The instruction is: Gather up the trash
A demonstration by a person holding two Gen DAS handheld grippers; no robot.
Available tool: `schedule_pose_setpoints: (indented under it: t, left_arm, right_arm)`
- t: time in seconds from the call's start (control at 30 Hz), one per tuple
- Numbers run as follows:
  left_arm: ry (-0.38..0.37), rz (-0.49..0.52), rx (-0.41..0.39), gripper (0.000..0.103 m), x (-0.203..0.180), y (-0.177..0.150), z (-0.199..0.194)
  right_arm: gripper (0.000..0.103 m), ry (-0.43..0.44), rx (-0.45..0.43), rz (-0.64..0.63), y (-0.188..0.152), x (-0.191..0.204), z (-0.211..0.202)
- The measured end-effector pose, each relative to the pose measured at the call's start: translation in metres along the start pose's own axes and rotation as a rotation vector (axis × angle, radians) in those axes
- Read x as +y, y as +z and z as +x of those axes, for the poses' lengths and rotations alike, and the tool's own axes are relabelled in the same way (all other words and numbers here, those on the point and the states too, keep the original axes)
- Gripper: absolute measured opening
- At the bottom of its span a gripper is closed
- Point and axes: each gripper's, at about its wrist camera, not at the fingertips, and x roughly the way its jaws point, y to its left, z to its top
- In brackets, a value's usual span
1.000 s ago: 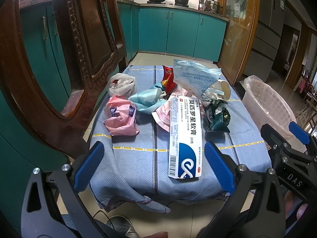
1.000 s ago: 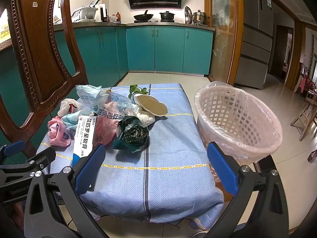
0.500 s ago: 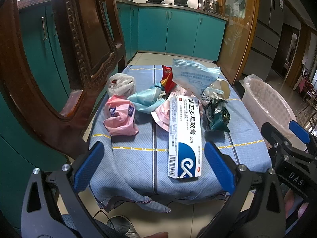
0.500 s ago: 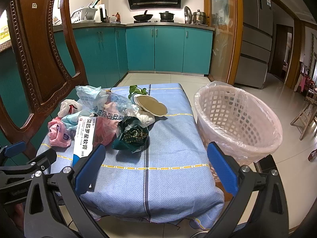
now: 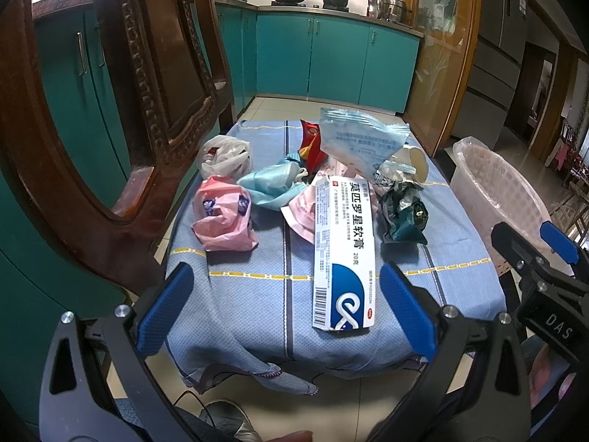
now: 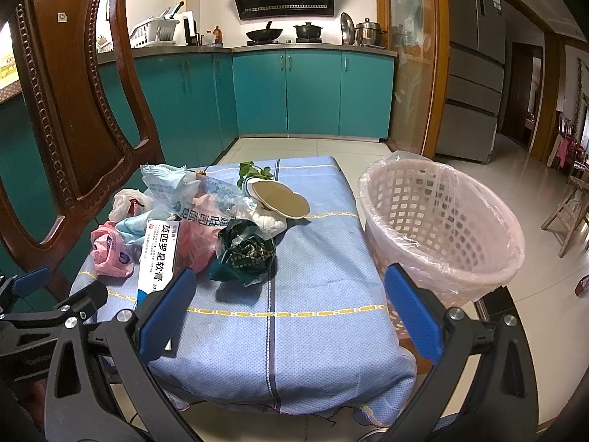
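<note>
**Trash collection at its outset: both grippers spread, all litter on the table**

The left gripper (image 5: 285,313) and right gripper (image 6: 291,311) hover at the near edge of the small table draped in blue checked cloth (image 6: 313,294); each has its blue-padded jaws spread wide and holds nothing. The litter lies heaped toward the table's left: a long white-and-blue cardboard ointment box (image 5: 344,254) nearest the grippers, a crumpled pink plastic bag (image 5: 222,217), a dark green foil wrapper (image 5: 403,215), a pale blue printed pouch (image 5: 359,140) and a white knotted bag (image 5: 224,154). The pink latticed plastic basket lined with a clear bag (image 6: 438,228) stands just beside the table's right edge and, as far as its interior shows, appears empty; judged thus, everything remains to be collected. The left view shows the whole box; the right view alone shows the basket's interior and a round tan disc (image 6: 281,199).
</note>
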Motion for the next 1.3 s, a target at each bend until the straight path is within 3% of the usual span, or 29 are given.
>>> schedule_pose_setpoints:
  t: [0.27,0.47,0.57,0.7,0.8,0.87,0.93,1.1,1.2,1.3]
  left_arm:
    - [-0.012,-0.004,-0.007,0.1,0.003,-0.002,0.0]
    - [-0.03,0.026,0.046,0.1,0.002,-0.004,0.006]
    - [0.043,0.063,0.039,0.1,-0.004,-0.005,0.004]
    - [0.08,0.05,0.054,0.101,-0.004,-0.003,0.004]
    - [-0.015,0.052,0.064,0.101,-0.009,-0.004,0.006]
    - [-0.086,0.049,0.022,0.1,-0.013,-0.004,0.0]
    - [-0.099,0.03,-0.025,0.1,-0.011,-0.001,-0.006]
    - [-0.197,-0.012,0.029,0.1,-0.01,0.014,0.013]
    - [-0.152,0.017,-0.006,0.1,-0.02,0.032,0.022]
    - [-0.084,0.156,-0.092,0.1,-0.043,0.054,0.027]
  right_arm:
    - [0.1,0.106,-0.016,0.017,0.003,0.0,-0.002]
    - [0.1,0.099,-0.022,0.041,0.004,-0.003,-0.002]
    - [0.1,0.098,-0.026,0.051,0.003,-0.008,-0.003]
    - [0.1,0.103,-0.028,0.058,0.004,-0.011,-0.004]
    - [0.1,0.108,-0.033,0.055,0.004,-0.013,-0.005]
    - [0.1,0.102,-0.039,0.056,0.006,-0.016,-0.006]
    - [0.1,0.098,-0.047,0.074,0.007,-0.022,-0.007]
    - [0.1,0.086,-0.073,0.149,0.012,-0.043,-0.011]
    - [0.1,0.093,-0.068,0.176,0.013,-0.05,-0.009]
    - [0.1,0.094,-0.057,0.163,0.013,-0.048,-0.006]
